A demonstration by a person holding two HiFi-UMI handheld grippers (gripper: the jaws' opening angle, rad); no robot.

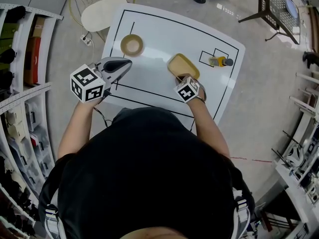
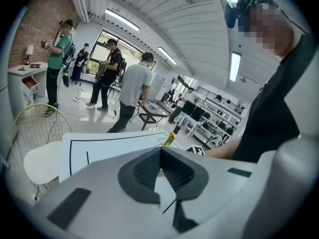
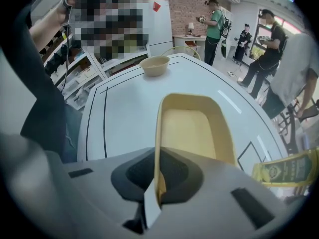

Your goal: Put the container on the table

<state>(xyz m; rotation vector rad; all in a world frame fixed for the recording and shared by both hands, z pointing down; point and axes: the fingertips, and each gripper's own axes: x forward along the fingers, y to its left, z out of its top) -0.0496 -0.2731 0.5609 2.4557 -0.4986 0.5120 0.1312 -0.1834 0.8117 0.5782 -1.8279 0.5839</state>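
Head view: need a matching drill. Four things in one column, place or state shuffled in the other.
1. container
2. bowl
3. yellow bottle
4. left gripper

A. at the small marked boxes on the right of the table
B. rim pinched in the right gripper jaws
C. jaws together, nothing held
D. alone on the table's far left part

Pairs: 1-B, 2-D, 3-A, 4-C

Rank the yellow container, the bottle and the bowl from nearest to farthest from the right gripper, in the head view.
1. The yellow container, held in the right gripper, table centre.
2. The bottle, to the right.
3. The bowl, far left.
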